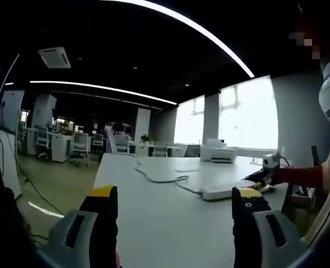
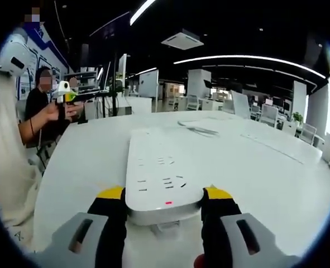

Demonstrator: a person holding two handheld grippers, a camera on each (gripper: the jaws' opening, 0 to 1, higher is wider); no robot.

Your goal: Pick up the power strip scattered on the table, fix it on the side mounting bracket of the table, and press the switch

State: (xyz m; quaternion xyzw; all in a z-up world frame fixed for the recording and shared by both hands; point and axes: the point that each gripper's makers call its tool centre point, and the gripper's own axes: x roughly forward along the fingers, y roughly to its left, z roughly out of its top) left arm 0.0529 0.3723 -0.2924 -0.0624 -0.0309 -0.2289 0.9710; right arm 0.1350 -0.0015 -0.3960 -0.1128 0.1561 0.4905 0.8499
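A white power strip (image 2: 162, 170) lies lengthwise on the white table (image 2: 254, 184), sockets up, with a small red light (image 2: 168, 202) on its near end. My right gripper (image 2: 165, 195) is shut on that near end, a yellow-tipped jaw pressed against each side. In the left gripper view the power strip (image 1: 220, 191) lies at the right. Its cord (image 1: 181, 181) runs off to the left, and the right gripper (image 1: 262, 177) holds its right end. My left gripper (image 1: 175, 195) hovers open over the table edge, well away from the strip, with nothing between its jaws.
A person in dark clothes (image 2: 39, 103) sits at the table's left edge, holding a gripper-like tool (image 2: 67, 95). A white-clad figure (image 2: 8, 145) stands close at the left. Flat white pads (image 1: 165, 167) lie mid-table and a printer (image 1: 218, 153) at its far end. Desks and chairs (image 1: 78, 145) stand beyond.
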